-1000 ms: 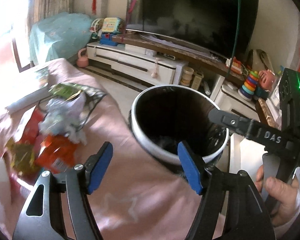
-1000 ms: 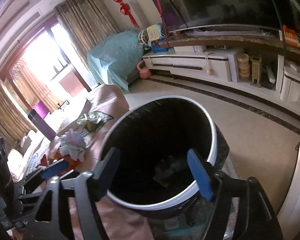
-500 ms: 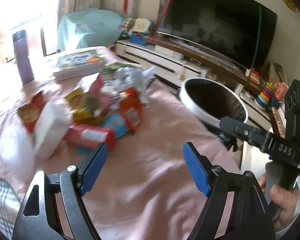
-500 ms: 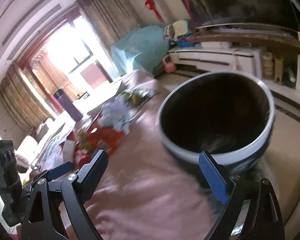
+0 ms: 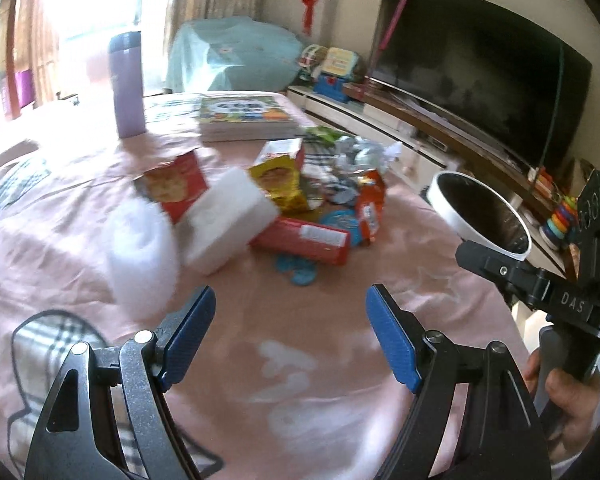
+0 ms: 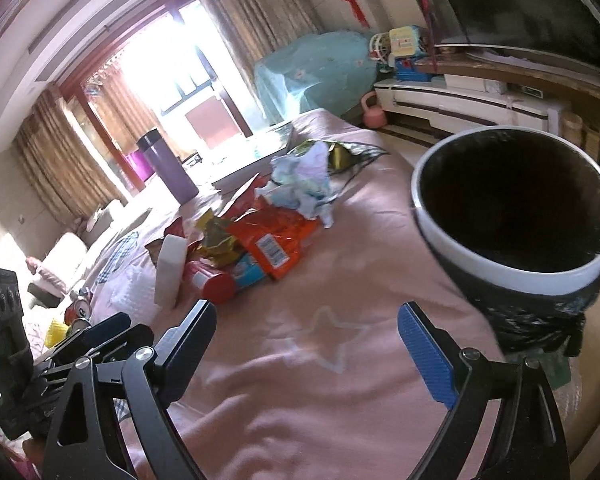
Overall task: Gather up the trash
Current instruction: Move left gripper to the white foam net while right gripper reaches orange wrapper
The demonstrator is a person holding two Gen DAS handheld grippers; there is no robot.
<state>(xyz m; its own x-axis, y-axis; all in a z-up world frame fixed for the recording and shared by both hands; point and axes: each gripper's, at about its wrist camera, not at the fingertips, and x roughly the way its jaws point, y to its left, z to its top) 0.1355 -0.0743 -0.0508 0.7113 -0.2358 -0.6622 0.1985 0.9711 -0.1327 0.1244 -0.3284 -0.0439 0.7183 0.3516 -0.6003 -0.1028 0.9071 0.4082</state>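
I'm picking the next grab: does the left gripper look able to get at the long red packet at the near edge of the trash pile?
Probably yes. The left gripper is open and empty, and only bare pink cloth lies between it and the red packet.

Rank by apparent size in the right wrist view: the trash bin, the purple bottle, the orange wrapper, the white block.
1. trash bin, though it is nearest the camera, which inflates it.
2. orange wrapper.
3. purple bottle and white block look alike; not ranked.
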